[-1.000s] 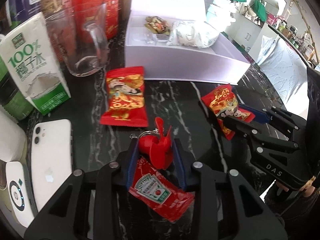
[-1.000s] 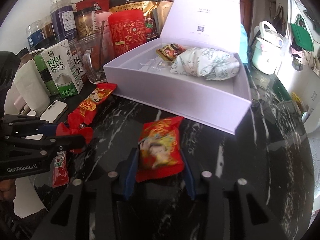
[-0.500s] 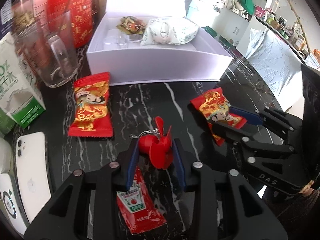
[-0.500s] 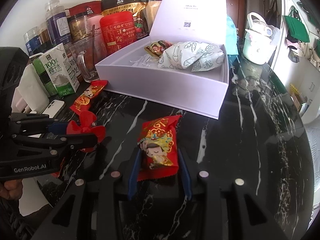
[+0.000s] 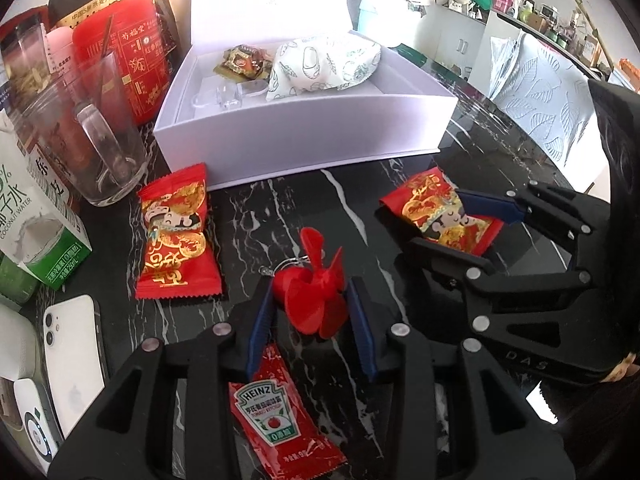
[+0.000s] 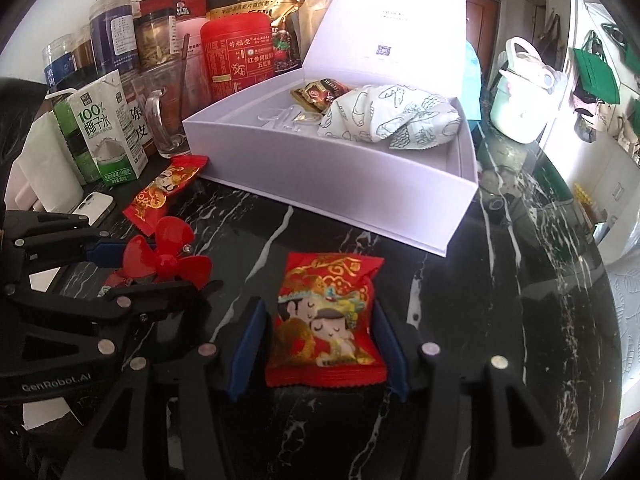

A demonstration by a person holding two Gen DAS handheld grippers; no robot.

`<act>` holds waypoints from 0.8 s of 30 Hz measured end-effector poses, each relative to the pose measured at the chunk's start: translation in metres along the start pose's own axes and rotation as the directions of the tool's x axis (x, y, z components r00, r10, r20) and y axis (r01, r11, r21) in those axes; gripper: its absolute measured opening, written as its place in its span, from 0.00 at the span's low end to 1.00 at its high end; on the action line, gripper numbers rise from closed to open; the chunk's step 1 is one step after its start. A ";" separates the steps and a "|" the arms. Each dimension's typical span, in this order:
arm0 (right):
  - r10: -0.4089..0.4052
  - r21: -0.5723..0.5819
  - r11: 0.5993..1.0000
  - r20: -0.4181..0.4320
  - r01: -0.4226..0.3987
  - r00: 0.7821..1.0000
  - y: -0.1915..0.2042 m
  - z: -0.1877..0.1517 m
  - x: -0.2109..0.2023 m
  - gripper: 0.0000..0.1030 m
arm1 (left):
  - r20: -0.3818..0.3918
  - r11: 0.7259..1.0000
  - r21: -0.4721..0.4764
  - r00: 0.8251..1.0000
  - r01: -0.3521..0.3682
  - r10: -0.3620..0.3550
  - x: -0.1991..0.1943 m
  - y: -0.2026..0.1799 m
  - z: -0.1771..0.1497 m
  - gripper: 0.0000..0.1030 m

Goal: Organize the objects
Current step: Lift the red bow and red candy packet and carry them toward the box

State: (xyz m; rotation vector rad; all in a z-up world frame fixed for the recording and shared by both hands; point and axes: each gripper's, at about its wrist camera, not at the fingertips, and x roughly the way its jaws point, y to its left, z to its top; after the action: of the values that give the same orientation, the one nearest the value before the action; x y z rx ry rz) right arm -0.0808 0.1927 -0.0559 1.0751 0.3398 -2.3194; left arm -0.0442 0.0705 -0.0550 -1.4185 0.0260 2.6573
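From the propeller (image 5: 316, 284), the box (image 5: 304, 136) is set at twelve o'clock, a packet (image 5: 176, 236) at ten, a sachet (image 5: 276, 416) at six.

I see bare table (image 6: 500, 280) right of the white box (image 6: 340, 184), an easy way through. On the left, a glass mug (image 5: 86, 136), coconut water carton (image 6: 106, 128) and phone (image 5: 74, 356) crowd the edge; jars (image 6: 112, 28) wall the back.
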 end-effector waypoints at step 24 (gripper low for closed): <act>0.034 0.047 0.998 0.033 -0.035 0.999 -0.005 -0.011 -0.023 0.42 | 0.003 1.000 -0.020 1.000 0.004 -0.004 -0.010 -0.001 -0.002 0.29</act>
State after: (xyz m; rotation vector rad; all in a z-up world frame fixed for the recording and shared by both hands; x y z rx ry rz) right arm -0.0649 0.2102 -0.0456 1.0571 0.2537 -2.3217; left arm -0.0365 0.0707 -0.0480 -1.4192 -0.0043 2.6634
